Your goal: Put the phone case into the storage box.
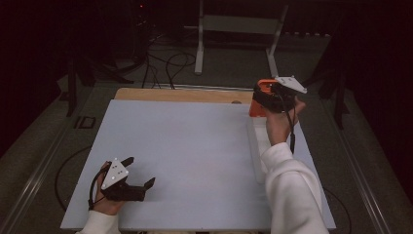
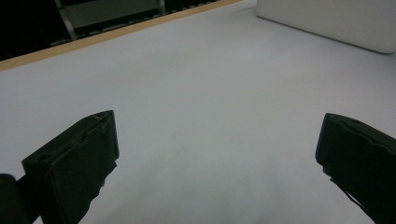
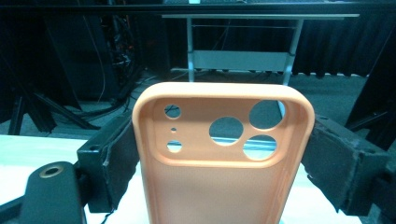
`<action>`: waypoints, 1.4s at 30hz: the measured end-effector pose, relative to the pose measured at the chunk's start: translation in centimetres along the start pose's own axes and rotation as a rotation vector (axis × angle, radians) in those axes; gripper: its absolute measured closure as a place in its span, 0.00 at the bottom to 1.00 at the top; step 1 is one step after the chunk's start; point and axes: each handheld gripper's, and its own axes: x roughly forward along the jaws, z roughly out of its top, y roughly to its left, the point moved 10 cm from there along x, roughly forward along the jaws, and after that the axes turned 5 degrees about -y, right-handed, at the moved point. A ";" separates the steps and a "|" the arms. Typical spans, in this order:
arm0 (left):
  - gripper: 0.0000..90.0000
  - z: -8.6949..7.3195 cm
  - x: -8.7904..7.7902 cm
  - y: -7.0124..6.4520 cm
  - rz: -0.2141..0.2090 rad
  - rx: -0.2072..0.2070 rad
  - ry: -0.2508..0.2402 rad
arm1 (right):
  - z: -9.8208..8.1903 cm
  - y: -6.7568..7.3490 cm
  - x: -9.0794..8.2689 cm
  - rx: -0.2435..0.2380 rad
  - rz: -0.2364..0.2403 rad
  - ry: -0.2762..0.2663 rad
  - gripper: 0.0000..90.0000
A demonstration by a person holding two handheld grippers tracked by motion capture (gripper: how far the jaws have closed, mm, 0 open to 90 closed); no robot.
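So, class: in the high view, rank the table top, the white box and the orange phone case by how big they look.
1. Table top, by far the largest.
2. White box, long, partly behind the sleeve.
3. Phone case, smallest, partly covered by the right gripper, so its full size is unsure.

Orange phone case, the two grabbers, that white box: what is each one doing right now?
Orange phone case: upright, clamped by its sides, camera holes on top.
Right gripper: shut on the case.
Left gripper: jaws wide open, nothing between them, low over the table.
White box: lying flat on the table.
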 end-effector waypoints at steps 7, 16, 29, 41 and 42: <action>0.00 0.0 0.0 0.1 0.003 -0.003 -0.003 | -0.3 -0.6 0.4 0.007 -0.014 0.005 0.18; 0.00 0.1 0.0 0.0 0.000 -0.001 -0.005 | -1.0 -1.1 1.0 0.001 -0.029 0.018 0.18; 0.00 0.2 0.0 -0.1 -0.003 -0.002 -0.009 | -2.4 -2.0 1.7 -0.003 -0.058 0.050 0.18; 0.00 0.3 -0.2 0.0 0.001 -0.005 -0.017 | -4.2 -2.2 2.5 0.001 -0.063 0.091 0.18; 0.00 0.3 -0.2 0.0 0.001 -0.005 -0.017 | -4.5 -2.3 2.6 0.001 -0.065 0.099 0.18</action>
